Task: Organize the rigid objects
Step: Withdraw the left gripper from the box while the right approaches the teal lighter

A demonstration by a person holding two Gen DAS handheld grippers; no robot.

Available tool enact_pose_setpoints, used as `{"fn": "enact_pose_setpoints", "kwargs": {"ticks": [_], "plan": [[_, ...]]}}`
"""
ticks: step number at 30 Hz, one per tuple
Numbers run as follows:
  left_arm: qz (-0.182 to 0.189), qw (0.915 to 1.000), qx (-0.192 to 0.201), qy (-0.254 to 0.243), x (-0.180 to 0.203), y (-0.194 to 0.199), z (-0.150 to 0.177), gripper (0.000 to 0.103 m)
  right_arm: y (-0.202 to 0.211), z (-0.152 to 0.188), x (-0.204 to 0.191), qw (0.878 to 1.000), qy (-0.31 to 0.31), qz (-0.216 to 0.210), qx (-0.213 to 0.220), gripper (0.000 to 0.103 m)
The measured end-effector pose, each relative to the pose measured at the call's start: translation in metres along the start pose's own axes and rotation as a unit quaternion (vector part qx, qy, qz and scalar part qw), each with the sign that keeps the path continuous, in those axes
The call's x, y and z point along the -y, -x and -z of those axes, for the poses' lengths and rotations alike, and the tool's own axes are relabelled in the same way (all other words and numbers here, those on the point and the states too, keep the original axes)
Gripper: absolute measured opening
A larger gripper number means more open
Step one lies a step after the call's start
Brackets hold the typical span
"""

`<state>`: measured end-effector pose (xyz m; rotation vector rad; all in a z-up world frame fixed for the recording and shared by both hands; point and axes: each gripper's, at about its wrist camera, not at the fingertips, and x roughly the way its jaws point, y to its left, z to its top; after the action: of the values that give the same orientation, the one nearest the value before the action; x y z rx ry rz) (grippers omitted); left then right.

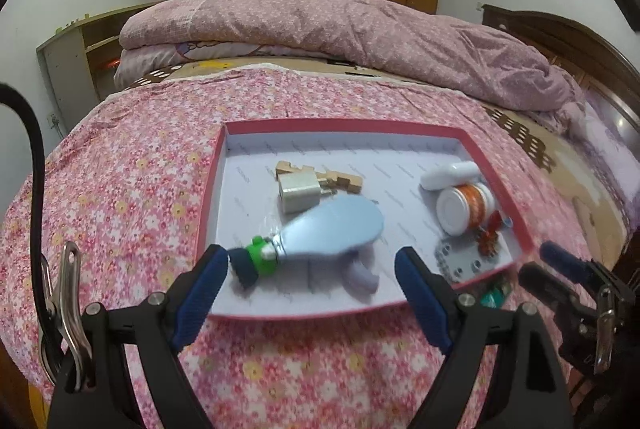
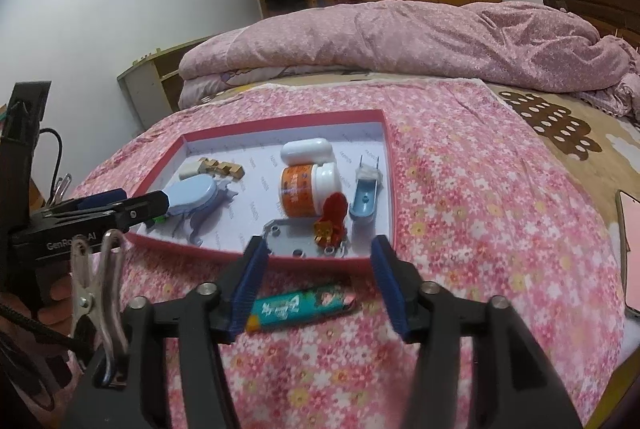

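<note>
Left wrist view: left claw spread wide, nothing between its pads, hanging over the near edge of the red tray
Blue toy: lying in the tray, green end toward the left pad
Right claw: released too, jaws apart above the teal lighter
Lighter: on the floral bedspread, just outside the tray's near wall
Orange jar: on its side inside the tray

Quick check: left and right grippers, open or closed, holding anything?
Left gripper: open, holding nothing; blue toy lies between its fingers.
Right gripper: open, empty, above the lighter.
</note>
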<state>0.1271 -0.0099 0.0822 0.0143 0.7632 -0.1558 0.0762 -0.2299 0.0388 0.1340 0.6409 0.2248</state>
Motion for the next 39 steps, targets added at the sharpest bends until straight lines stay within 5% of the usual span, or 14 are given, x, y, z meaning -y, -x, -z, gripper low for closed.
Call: {"fn": "enact_pose_setpoints", "kwargs": {"ticks": [10,13,16,19,25,39], "plan": [[-0.005,0.9999,-0.011,-0.008,-0.001,0.021,0.026,0.089,0.003,0.021,-0.005,1.000,0.007,0.007,-0.026,0.061],[-0.016,0.9996,-0.014,-0.017,-0.002,0.021,0.037,0.089,-0.004,0.025,-0.006,0.998,0.011,0.006,-0.056,0.072],[-0.014,0.9993,-0.026,-0.022,-0.003,0.017,0.047,0.089,-0.010,0.029,-0.004,0.997,-0.004,0.010,-0.074,0.072],[-0.009,0.9991,-0.037,-0.019,-0.006,0.013,0.055,0.089,-0.016,0.030,-0.006,0.996,0.012,0.016,-0.083,0.072],[-0.007,0.9985,-0.051,-0.016,-0.007,0.007,0.064,0.089,-0.023,0.032,-0.016,0.996,0.038,0.025,-0.082,0.090],[0.000,0.9976,-0.067,-0.015,-0.003,-0.003,0.071,0.089,-0.043,0.024,-0.014,0.994,0.032,0.039,-0.099,0.090]]}}
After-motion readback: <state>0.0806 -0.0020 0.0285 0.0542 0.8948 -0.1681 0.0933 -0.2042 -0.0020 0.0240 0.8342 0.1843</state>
